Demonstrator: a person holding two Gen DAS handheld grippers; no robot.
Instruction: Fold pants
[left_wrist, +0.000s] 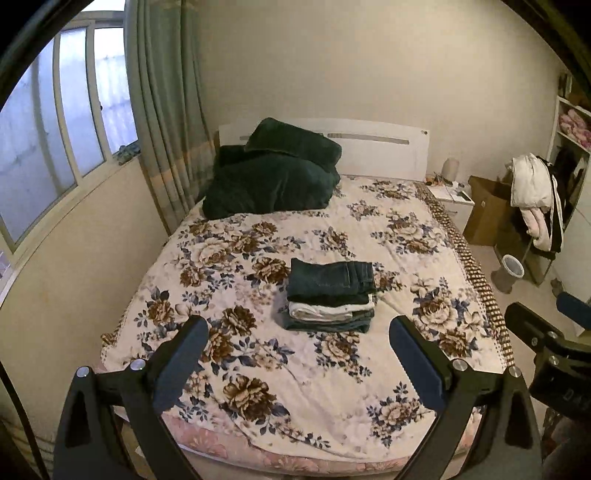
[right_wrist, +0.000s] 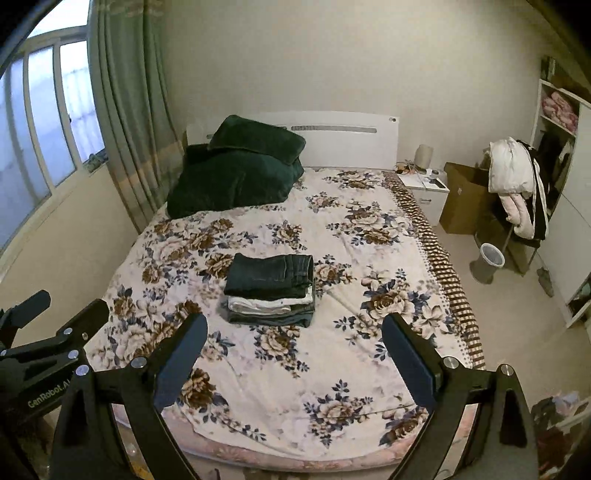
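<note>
A neat stack of folded pants lies in the middle of the floral bedspread. Dark denim is on top, a white pair in the middle, dark pairs below. My left gripper is held above the foot of the bed, open and empty, well short of the stack. My right gripper hovers beside it at the same distance, open and empty too. Each gripper shows at the edge of the other's view.
Dark green pillows are piled at the headboard's left. A window and green curtain stand to the left. On the right are a nightstand, a cardboard box, a chair with clothes and a bin.
</note>
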